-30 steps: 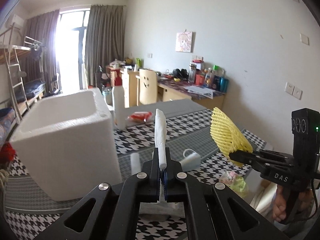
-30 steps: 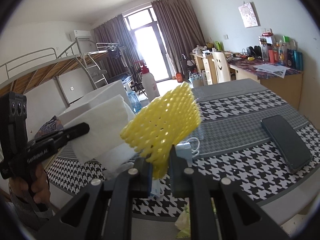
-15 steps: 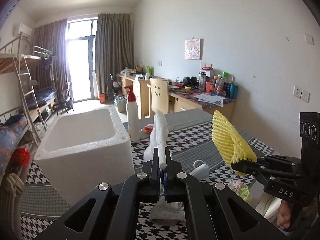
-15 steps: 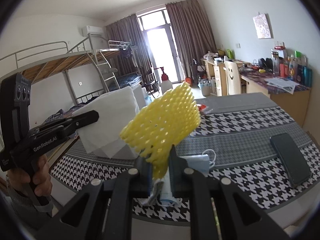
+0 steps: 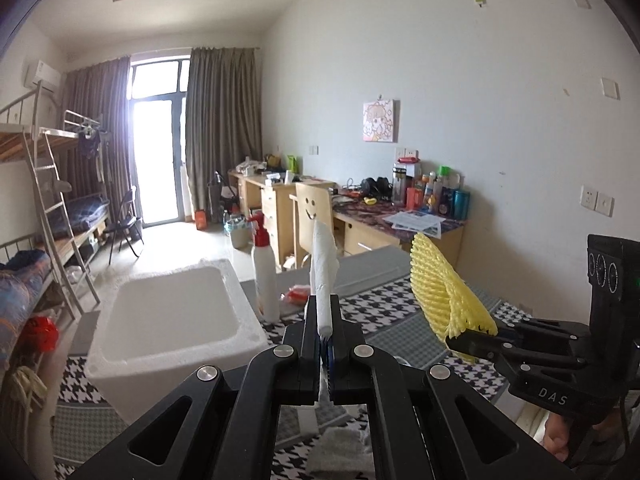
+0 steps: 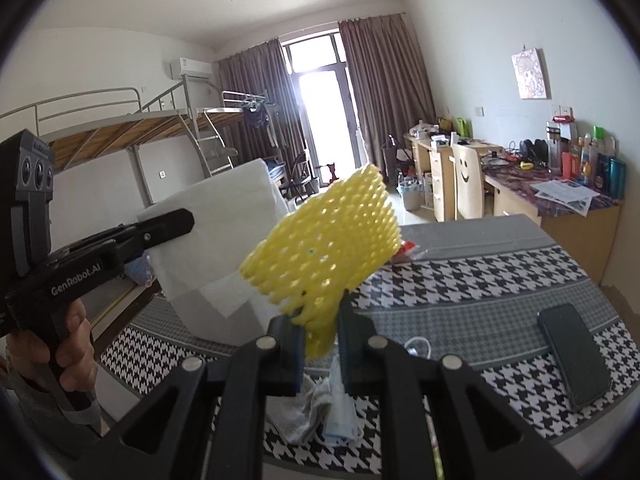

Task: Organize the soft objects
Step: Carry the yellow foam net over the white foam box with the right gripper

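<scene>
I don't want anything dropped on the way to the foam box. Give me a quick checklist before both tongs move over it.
1. Left tongs shut on the white foam sheet: ok.
2. Right tongs shut on the yellow foam net: ok.
3. White foam box open at the top, nothing seen inside: ok.
4. Spray bottle stands close beside the box, may be clipped: not ok.
5. Both items lifted off the houndstooth tablecloth: ok.
6. Cloth and face mask left on the table below the right tongs: not ok.
</scene>
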